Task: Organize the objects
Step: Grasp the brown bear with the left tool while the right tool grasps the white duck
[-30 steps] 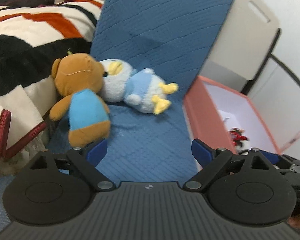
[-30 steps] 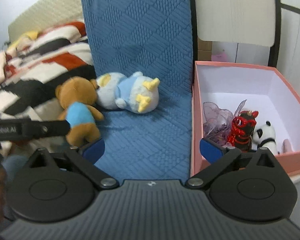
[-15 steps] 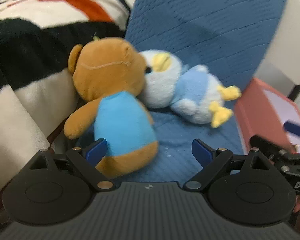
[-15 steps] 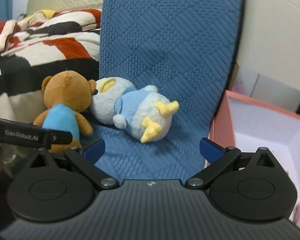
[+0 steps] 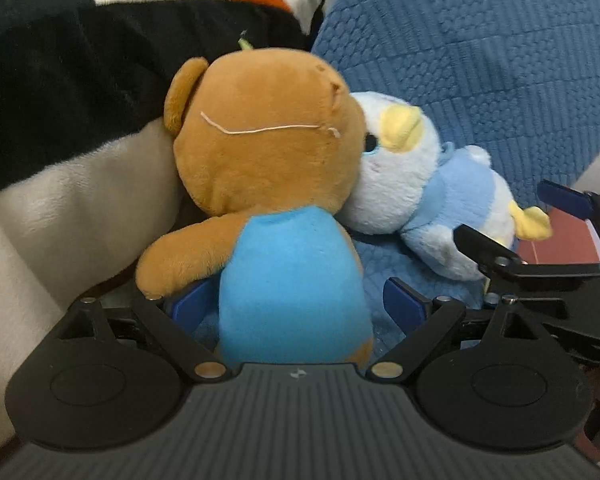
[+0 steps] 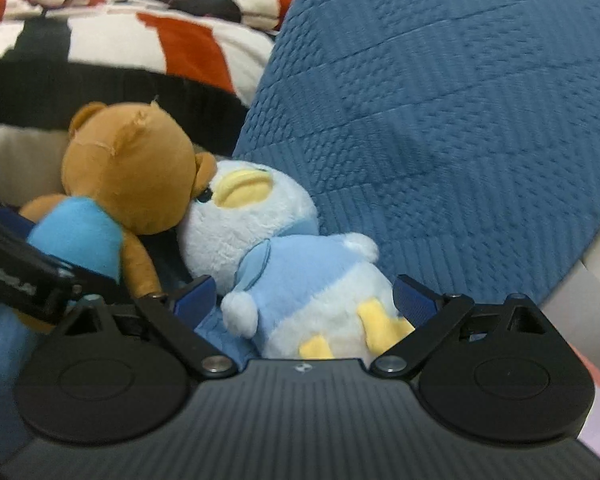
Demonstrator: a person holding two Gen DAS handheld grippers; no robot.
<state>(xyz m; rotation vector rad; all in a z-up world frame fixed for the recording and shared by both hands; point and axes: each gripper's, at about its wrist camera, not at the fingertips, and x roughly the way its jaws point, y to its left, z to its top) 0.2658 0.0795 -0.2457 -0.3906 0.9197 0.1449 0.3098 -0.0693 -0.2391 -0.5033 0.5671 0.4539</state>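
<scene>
A brown plush bear (image 5: 268,168) with a blue shirt sits on the blue quilted mat (image 5: 480,52), its back to me. My left gripper (image 5: 298,306) is open with its jaws either side of the bear's lower body. A pale blue plush penguin (image 6: 284,264) with yellow beak and feet lies beside the bear, head against the bear's head. My right gripper (image 6: 306,298) is open with its jaws either side of the penguin's body. The bear also shows in the right wrist view (image 6: 128,176), and the penguin in the left wrist view (image 5: 420,192).
A striped black, white and red blanket (image 5: 80,60) lies bunched at the left against the bear. A pink box (image 5: 560,244) edge shows at the right behind the right gripper's arm (image 5: 540,276). The left gripper's arm crosses the right wrist view's lower left (image 6: 16,268).
Both grippers have moved forward and down, the left closing in around the bear, the right around the penguin. The toys have not moved. The pink box has left the right wrist view.
</scene>
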